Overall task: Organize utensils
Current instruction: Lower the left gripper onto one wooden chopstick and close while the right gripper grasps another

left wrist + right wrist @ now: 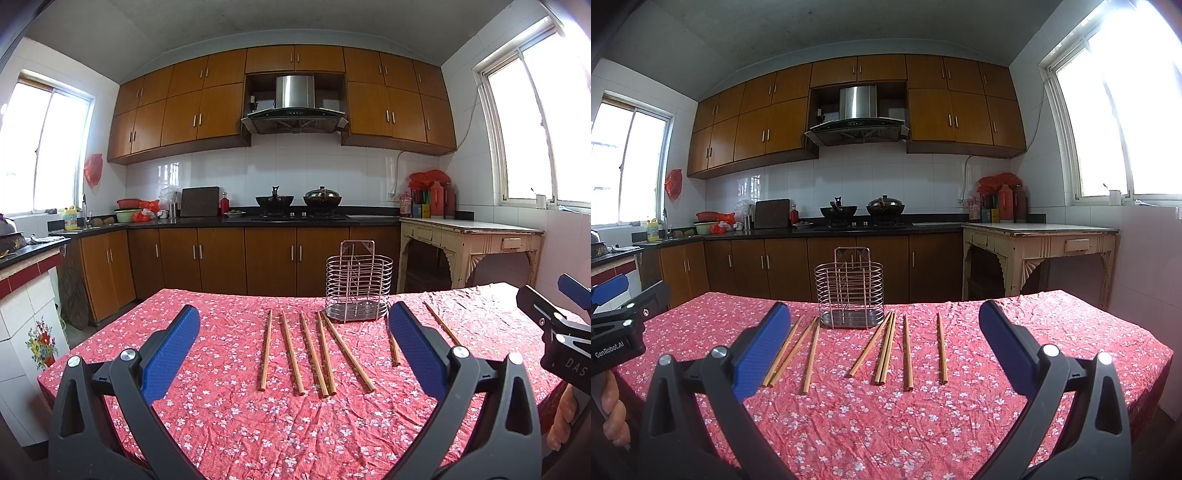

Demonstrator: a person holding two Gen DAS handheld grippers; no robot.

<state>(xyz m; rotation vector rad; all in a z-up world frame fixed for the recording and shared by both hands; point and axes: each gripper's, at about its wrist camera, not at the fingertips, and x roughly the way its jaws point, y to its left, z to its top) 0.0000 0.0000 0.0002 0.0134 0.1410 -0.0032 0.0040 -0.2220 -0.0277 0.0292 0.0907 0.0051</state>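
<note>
**op:** Chopsticks [907,352], that's the job, and none are in the wire holder [849,288] yet. Big stuff first: table with a wrinkly red floral cloth [1015,332], holder standing empty at the far middle, sticks lying loose on the near side of it. From my right cam I count three on the left, five on the right.

**reply:** Grippers?

**op:** Left gripper [293,332] and right gripper [884,325] are both spread wide, holding nothing, hovering at the near edge.

**reply:** What's the risk?

**op:** My guess: those thin, round sticks roll or slip when pinched, and the creased cloth could snag a fingertip. Two right of the holder lie touching [884,350], so I might grab both. The holder looks light too; a bump could tip it.

**reply:** How do they look?

**op:** Plain light wood, slim, all similar.
</note>
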